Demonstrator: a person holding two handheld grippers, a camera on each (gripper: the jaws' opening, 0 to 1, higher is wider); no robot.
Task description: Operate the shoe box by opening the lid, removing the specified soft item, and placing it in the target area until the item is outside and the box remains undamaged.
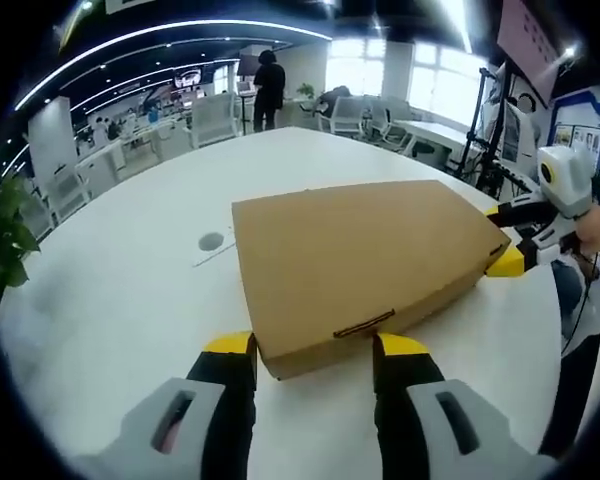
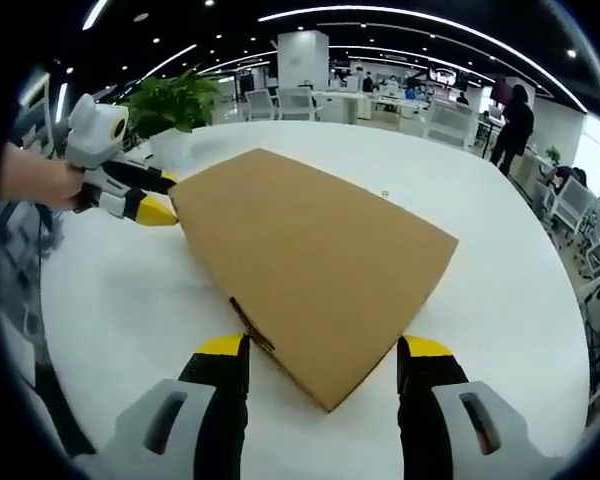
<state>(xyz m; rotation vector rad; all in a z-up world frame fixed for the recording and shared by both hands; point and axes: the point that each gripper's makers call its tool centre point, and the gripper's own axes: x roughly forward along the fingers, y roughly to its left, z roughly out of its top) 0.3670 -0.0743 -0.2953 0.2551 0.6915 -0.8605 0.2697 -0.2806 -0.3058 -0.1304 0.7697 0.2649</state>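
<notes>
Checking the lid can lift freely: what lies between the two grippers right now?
The closed cardboard shoe box spans that stretch, left gripper at one edge, right gripper at a corner; both gripper views show it.

Open office, white chairs (image 1: 212,116), ceiling strip lights (image 2: 410,14)

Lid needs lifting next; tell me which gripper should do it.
Left, probably. The left gripper is open, facing the closed brown cardboard shoe box's tab slot; the right gripper straddles a corner.

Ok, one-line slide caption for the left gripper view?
Open left claw at the closed cardboard shoe box on a white table.
</notes>
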